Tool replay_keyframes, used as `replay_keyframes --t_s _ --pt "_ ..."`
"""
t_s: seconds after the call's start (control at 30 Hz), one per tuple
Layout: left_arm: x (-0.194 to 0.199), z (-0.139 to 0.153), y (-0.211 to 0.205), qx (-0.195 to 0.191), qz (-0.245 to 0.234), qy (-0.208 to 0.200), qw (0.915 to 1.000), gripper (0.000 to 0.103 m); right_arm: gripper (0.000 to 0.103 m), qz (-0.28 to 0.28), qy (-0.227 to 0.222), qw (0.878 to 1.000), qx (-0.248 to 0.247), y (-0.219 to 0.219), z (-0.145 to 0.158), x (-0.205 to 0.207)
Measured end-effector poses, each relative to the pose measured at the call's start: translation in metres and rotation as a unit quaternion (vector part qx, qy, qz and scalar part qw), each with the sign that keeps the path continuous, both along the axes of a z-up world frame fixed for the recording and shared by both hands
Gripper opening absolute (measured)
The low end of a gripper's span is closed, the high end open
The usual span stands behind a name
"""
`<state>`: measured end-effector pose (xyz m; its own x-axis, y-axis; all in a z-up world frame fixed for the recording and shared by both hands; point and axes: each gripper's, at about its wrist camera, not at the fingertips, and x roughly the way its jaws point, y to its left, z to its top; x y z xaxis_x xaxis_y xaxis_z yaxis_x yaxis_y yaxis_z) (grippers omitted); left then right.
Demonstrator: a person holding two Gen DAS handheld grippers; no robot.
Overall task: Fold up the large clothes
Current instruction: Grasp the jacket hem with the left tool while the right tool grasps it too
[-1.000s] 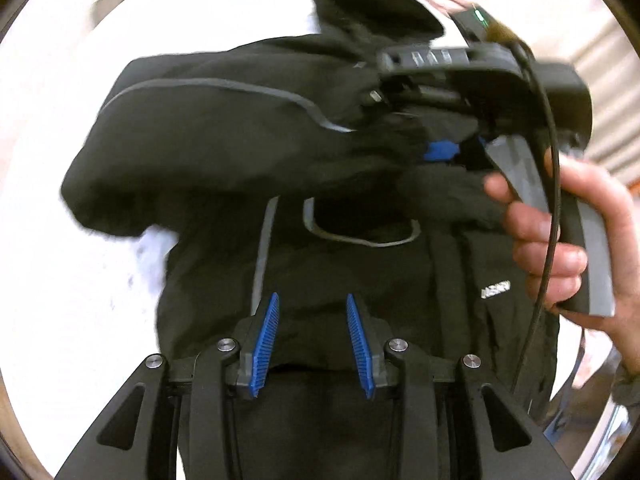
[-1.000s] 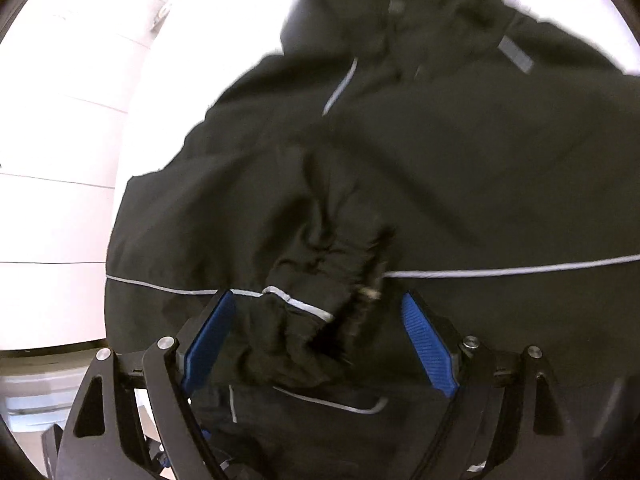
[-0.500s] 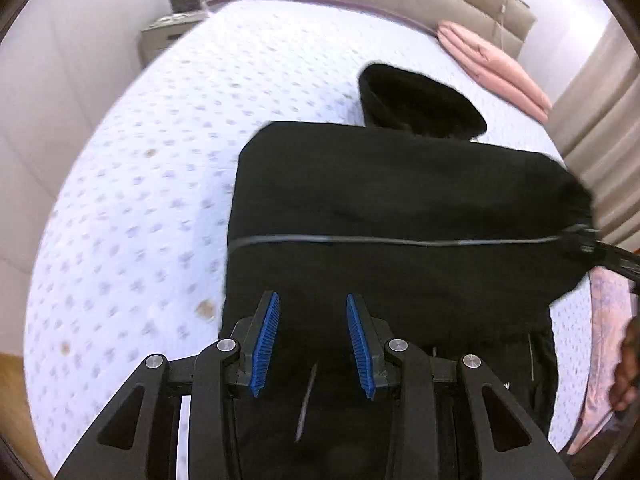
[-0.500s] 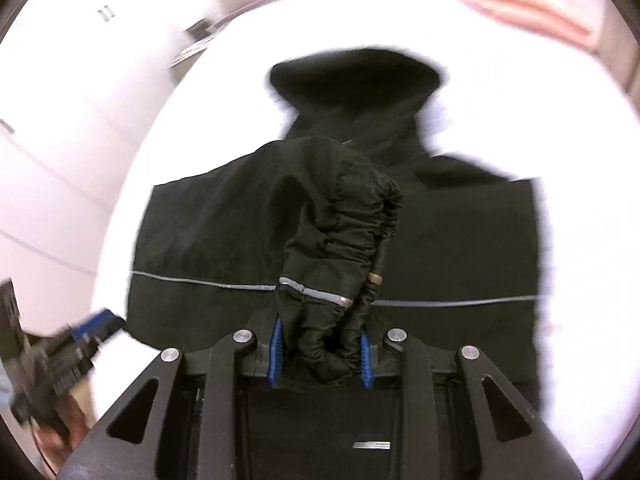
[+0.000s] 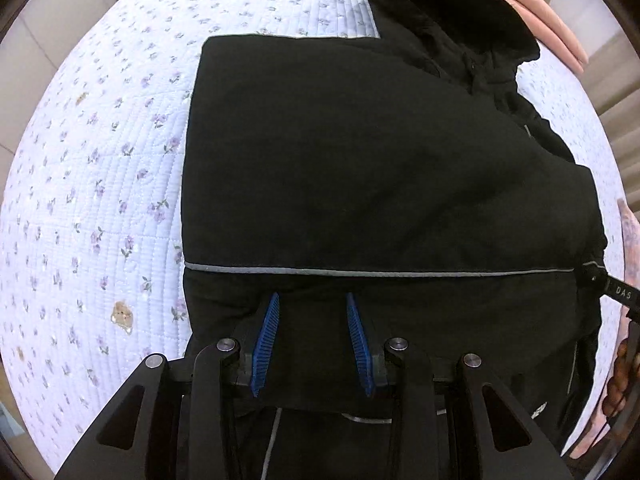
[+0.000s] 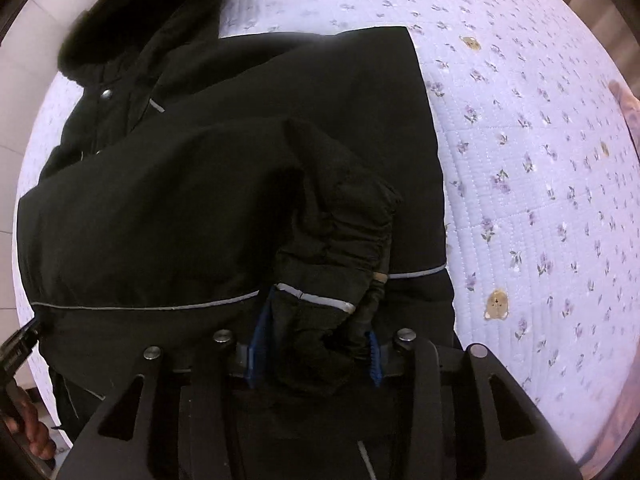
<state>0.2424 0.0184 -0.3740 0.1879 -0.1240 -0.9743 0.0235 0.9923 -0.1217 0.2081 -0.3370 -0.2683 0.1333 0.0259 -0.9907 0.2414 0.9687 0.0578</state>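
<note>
I see the jacket [image 5: 380, 168] as matt black cloth, probably padded; the bedspread [image 5: 100, 160] is quilted, flower-printed fabric.

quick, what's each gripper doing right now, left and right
Left gripper: open, empty, over the black jacket.
Right gripper: shut on the sleeve cuff.

A floral quilted bedspread [image 5: 100, 168] and folded pink fabric [image 5: 536, 4] at the far edge.

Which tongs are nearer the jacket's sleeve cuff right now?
Right. The right tongs are shut on the sleeve cuff, bunched between the pads. The left tongs hang open above the jacket body, gripping nothing.
</note>
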Motion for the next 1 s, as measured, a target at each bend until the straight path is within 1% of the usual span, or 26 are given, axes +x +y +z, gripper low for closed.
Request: replay_keyframes --t_s 0.07,0.1,0.13,0.17,0.23,0.27,0.3,0.33,0.4,0.43,0.47,0.5,0.53,0.57,0.63,0.77,0.87,0.97,1.0 --pt "0.001 0.017 0.005 -0.012 0.005 -0.011 0.9999 0.036 0.042 0.015 0.011 1.0 -0.004 0.004 0.004 0.001" --pt "0.0 0.03 0.009 -0.023 0.007 -0.023 0.9995 0.036 0.043 0.019 0.015 1.0 -0.002 0.009 0.009 0.005" --pt "0.0 0.041 0.012 -0.029 0.009 -0.034 0.999 0.036 0.043 0.024 0.014 1.0 0.002 0.01 0.02 0.006" --pt "0.0 0.054 0.015 -0.031 0.011 -0.046 0.9984 0.036 0.046 0.028 0.005 1.0 0.001 0.011 0.032 0.006" --pt "0.003 0.074 0.021 -0.032 0.022 -0.067 0.997 0.036 0.057 0.039 -0.029 0.999 -0.018 0.016 0.057 0.013" --pt "0.006 0.081 0.025 -0.036 0.03 -0.073 0.9962 0.036 0.066 0.042 -0.043 0.998 -0.024 0.017 0.066 0.013" --pt "0.01 0.085 0.028 -0.042 0.035 -0.076 0.9956 0.036 0.068 0.045 -0.061 0.997 -0.026 0.022 0.075 0.016" --pt "0.014 0.086 0.03 -0.043 0.037 -0.077 0.9954 0.037 0.068 0.048 -0.065 0.996 -0.022 0.026 0.076 0.021" --pt "0.027 0.077 0.024 -0.034 0.042 -0.068 0.9962 0.037 0.068 0.053 -0.061 0.997 -0.013 0.034 0.07 0.027" --pt "0.033 0.07 0.021 -0.032 0.042 -0.062 0.9966 0.037 0.068 0.059 -0.052 0.997 -0.014 0.042 0.058 0.035" --pt "0.034 0.063 0.016 -0.031 0.043 -0.059 0.9968 0.037 0.066 0.063 -0.046 0.997 -0.018 0.039 0.044 0.041" --pt "0.034 0.055 0.013 -0.028 0.045 -0.053 0.9972 0.037 0.061 0.068 -0.033 0.997 -0.032 0.045 0.029 0.047" --pt "0.038 0.04 0.008 -0.016 0.048 -0.037 0.998 0.036 0.059 0.069 -0.023 0.997 -0.038 0.043 0.016 0.051" --pt "0.042 0.025 0.005 -0.007 0.049 -0.023 0.9985 0.036 0.059 0.069 -0.011 0.996 -0.046 0.047 0.004 0.056" --pt "0.045 0.009 0.002 0.005 0.044 -0.02 0.9988 0.036 0.059 0.075 -0.002 0.995 -0.062 0.051 -0.017 0.057" --pt "0.052 0.004 -0.003 0.029 0.027 -0.007 0.9992 0.037 0.059 0.092 0.001 0.993 -0.079 0.063 -0.026 0.062" --pt "0.057 0.006 -0.001 0.026 0.017 0.001 0.9995 0.038 0.06 0.093 0.004 0.993 -0.072 0.064 -0.031 0.068" --pt "0.057 0.016 0.001 0.021 0.009 -0.005 0.9997 0.038 0.06 0.099 0.012 0.993 -0.065 0.059 -0.029 0.07" --pt "0.059 0.02 0.001 0.019 0.006 -0.007 0.9998 0.038 0.06 0.102 0.014 0.993 -0.062 0.048 -0.023 0.071"
